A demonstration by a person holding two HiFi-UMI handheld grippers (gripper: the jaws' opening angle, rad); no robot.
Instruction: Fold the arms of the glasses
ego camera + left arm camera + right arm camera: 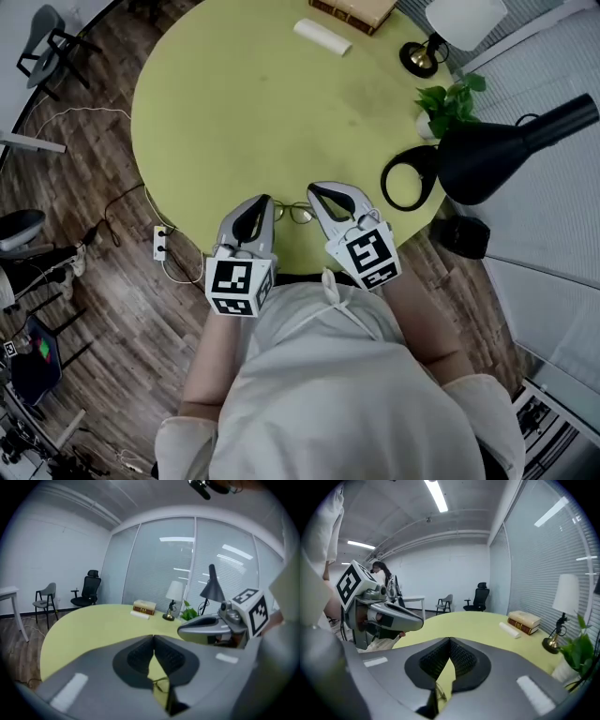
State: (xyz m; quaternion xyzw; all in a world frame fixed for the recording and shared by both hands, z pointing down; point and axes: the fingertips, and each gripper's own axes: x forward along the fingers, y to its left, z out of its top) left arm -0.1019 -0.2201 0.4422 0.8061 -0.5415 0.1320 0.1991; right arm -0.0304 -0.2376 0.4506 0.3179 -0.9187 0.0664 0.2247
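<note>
- Yellow-green desk (244, 103) carries the glasses (298, 212), lying between both tongs.
- Shut together and empty are the left tongs (263, 202) and the right tongs (312, 190).
- Probably folding is not begun: open, then pinch one arm.

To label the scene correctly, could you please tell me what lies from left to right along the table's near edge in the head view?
In order: left gripper → glasses → right gripper → black desk lamp.
</note>
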